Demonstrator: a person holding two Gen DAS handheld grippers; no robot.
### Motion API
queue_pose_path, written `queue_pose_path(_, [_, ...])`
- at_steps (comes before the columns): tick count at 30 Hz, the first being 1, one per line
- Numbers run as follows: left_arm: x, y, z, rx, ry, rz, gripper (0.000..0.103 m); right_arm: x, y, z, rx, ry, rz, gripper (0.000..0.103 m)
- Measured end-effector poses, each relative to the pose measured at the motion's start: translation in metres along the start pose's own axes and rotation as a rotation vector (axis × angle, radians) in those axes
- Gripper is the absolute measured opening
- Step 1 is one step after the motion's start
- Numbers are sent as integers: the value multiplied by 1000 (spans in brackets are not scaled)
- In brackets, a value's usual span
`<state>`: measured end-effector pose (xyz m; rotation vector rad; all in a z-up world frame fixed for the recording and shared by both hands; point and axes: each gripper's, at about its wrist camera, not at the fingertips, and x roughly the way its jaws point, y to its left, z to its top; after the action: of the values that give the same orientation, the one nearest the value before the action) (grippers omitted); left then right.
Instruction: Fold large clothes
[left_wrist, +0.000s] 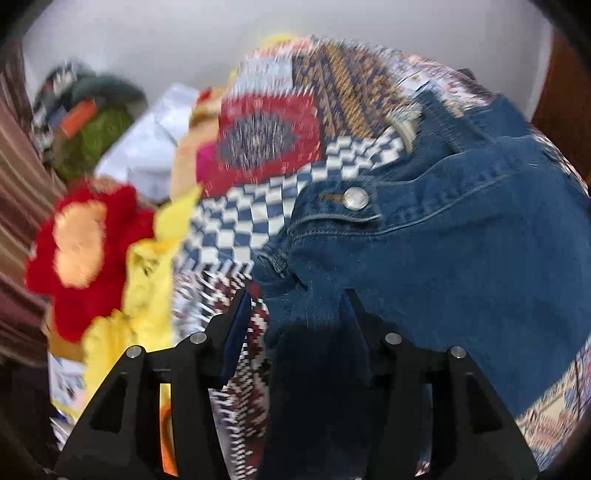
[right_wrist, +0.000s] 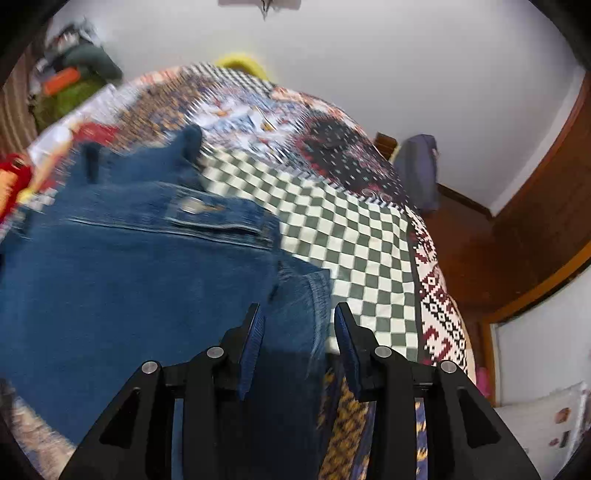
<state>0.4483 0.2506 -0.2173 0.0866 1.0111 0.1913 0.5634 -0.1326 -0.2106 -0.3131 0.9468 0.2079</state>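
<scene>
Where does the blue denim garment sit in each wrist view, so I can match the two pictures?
Left wrist view: the denim garment fills the right half, its metal button near centre, cloth running down between the open fingers.
Right wrist view: the denim garment fills the left and centre, its edge between the open fingers.
Shared landmark: the checkered patch of the bedspread, left of the denim in the left view, right of it in the right view.
</scene>
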Motion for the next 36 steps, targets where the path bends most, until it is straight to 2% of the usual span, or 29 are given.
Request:
queue_pose_path(2, [-22,-4,-2,24,-40,-10,51,-23,7,-1,1,-23,50,36])
queue_pose_path(4, [-41,-8,-3,20,-70,-48,56,-43,17,-5,10,-58,94,36])
queue_pose_path(6, [-57,-14,-4,9,-102,-90,69,-60,31,-11,24,-82,165,36])
queue_pose_path(7, [-66,-18,-5,1,-120,-118,71,-65,38,-11,29,-85,193,36])
queue_pose_path(11, [-79,-40,-7,-10,-138,-218,72,-78,81,-16,-28,-91,267,36])
queue_pose_path(13, [-80,-52,-8,-2,-145,-241,72,-82,104,-18,-71,-102,279,36])
queue_pose_path(18, [-59,-79,-14,27,-108,-242,72,-66,149,-23,-137,-54,313,36])
queue_pose_path(21, [-38,-82,-21,4,-58,-254,72,-46,158,-27,-182,-13,259,36])
queue_pose_path(24, [-23,-76,-30,-3,-28,-210,72,-26,149,-35,-196,25,205,36])
queue_pose_path(28, [-13,-58,-43,-28,-4,-181,72,-15,115,-46,-183,57,255,36])
queue_pose_path(29, [-13,-52,-47,-37,-4,-168,72,-14,106,-49,-172,62,269,41])
queue_pose_path(30, [-13,-48,-50,-41,-3,-155,72,-14,99,-51,-160,65,271,56])
queue_pose_path(33, [-15,-35,-61,-53,1,-118,72,-17,79,-58,-139,54,232,76])
queue_pose_path(36, [-16,-23,-70,-73,2,-111,72,-19,65,-67,-155,45,121,87])
